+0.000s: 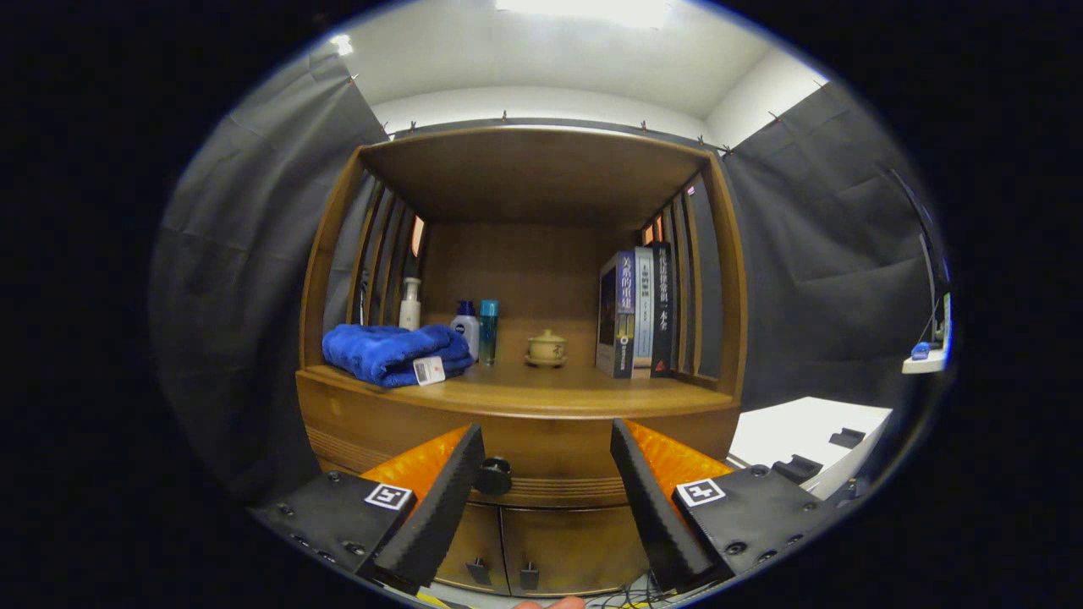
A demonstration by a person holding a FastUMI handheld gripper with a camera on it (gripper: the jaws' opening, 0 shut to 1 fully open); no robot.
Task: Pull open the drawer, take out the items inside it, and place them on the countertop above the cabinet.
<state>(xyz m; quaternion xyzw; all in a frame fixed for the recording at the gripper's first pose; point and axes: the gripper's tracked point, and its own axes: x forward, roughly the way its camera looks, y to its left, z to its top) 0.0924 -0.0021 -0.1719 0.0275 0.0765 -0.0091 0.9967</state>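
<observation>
The tool (546, 457) is hanging in front of a wooden cabinet (338, 423), its two fingers spread wide and gripping nothing. The drawer (550, 461) is sitting shut just under the surface (541, 393), and its front is filling the gap between the fingertips. The drawer's dark round knob (494, 476) is lying just beside the inner edge of the left finger, at about 9 o'clock from the midpoint between the tips; whether it is touching that finger cannot be told. Whatever is lying inside the drawer is hidden behind the closed front.

Below the drawer, at 6 o'clock from the tool, two lower cabinet doors (541, 550) are showing with small dark handles.

Beyond the fingers, the surface is carrying several things under a wooden canopy. At 10 o'clock from the tool a folded blue towel (389, 351) is lying near the front edge, with a small white tag (429, 370) resting against it. Behind the towel a white pump bottle (410, 304) is standing upright, and just beside the towel's right end a white bottle with a blue cap (464, 326) and a tall teal bottle (488, 330) are standing together. At 12 o'clock a small lidded ceramic jar (546, 348) is sitting alone. At 1 o'clock a row of upright books (636, 313) is standing against the slatted right side.

At 3 o'clock, apart from the cabinet, a white table (804, 427) is showing.
</observation>
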